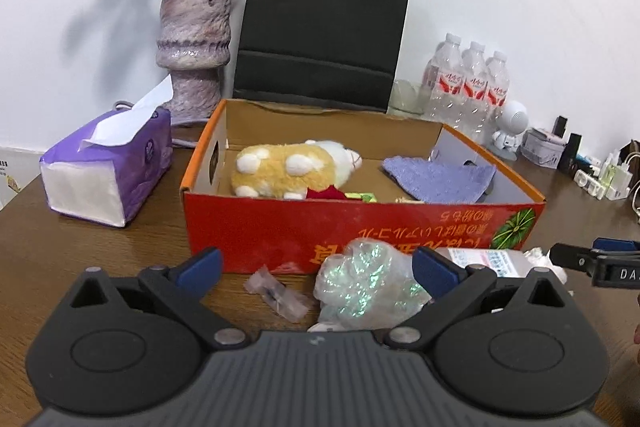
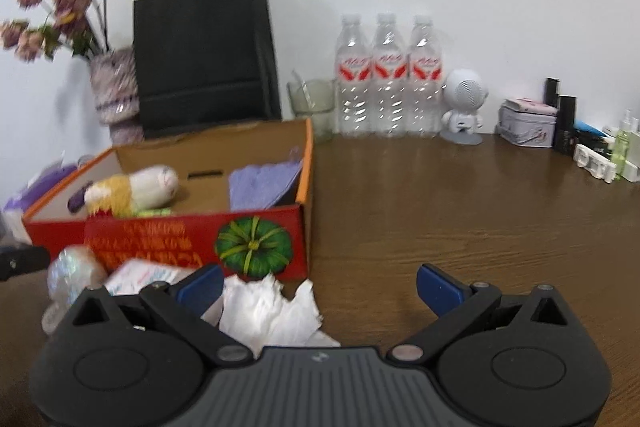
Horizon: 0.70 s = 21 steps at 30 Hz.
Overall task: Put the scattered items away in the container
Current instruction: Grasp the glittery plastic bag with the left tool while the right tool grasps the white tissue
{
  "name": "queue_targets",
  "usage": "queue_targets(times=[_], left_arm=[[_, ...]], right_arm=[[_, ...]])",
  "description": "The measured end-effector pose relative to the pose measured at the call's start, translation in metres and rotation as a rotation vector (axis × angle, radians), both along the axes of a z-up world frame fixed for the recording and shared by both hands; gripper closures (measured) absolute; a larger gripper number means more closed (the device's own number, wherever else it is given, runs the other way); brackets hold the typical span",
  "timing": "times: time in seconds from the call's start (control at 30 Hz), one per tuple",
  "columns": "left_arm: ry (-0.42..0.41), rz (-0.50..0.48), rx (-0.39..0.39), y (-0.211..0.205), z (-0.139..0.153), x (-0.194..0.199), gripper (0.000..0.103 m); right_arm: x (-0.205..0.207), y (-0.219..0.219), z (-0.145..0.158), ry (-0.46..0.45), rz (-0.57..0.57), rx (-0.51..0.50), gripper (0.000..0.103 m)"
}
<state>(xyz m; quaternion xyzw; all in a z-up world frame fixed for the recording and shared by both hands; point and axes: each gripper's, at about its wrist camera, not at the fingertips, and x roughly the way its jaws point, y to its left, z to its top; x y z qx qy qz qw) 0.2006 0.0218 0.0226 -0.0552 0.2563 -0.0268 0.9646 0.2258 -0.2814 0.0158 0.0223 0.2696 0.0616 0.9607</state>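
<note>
Iridescent wrap (image 1: pixel 366 279) lies between the spread left tool (image 1: pixel 318 269), right tool (image 2: pixel 320 285) spread too.

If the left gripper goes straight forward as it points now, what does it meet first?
Probably the iridescent plastic bag, lying on the table between the open left gripper and the red cardboard box; depth is unclear.

The setting was a home or small-office desk placed against a plain white wall. The wooden tabletop (image 2: pixel 460 211) carried everyday personal items: a purple vase (image 1: pixel 195 47) of dried roses, a black paper shopping bag (image 1: pixel 324 27), a tissue pack (image 1: pixel 108 171), three bottled waters (image 2: pixel 388 75), a white astronaut-shaped figurine (image 2: pixel 464 103), a small tin (image 2: pixel 527 123), cosmetics bottles (image 2: pixel 566 123) and chargers (image 1: pixel 608 183). A reused red produce carton (image 1: pixel 360 227) stood among them.
</note>
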Motion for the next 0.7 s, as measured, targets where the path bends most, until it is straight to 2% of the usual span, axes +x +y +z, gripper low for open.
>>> queue_targets(times=[0.1,0.47,0.5,0.53,0.57,0.6,0.63,0.67,0.7], left_arm=[[0.002,0.010,0.032,-0.004,-0.003,0.002,0.000],[0.013,-0.019,0.021,-0.007,-0.009,0.016,0.000],[0.018,-0.028,0.016,-0.008,-0.010,0.019,0.000],[0.025,-0.040,0.009,-0.009,-0.011,0.022,0.003],[0.031,-0.056,-0.003,-0.010,-0.013,0.023,0.022],[0.039,-0.076,-0.022,-0.009,-0.014,0.023,0.054],[0.049,-0.095,-0.039,-0.008,-0.015,0.023,0.060],[0.053,-0.098,-0.042,-0.008,-0.015,0.022,0.061],[0.042,-0.094,-0.042,-0.007,-0.014,0.019,0.064]], right_arm=[[0.003,0.004,-0.005,0.026,0.009,-0.019,0.001],[0.010,0.013,-0.014,0.072,0.046,-0.066,0.002],[0.012,0.015,-0.016,0.080,0.050,-0.080,0.007],[0.015,0.017,-0.018,0.090,0.065,-0.086,0.015],[0.017,0.018,-0.020,0.105,0.088,-0.080,0.022],[0.019,0.018,-0.022,0.122,0.110,-0.065,0.046],[0.018,0.018,-0.022,0.125,0.125,-0.052,0.077],[0.017,0.017,-0.020,0.123,0.135,-0.045,0.087],[0.014,0.015,-0.018,0.113,0.144,-0.031,0.085]])
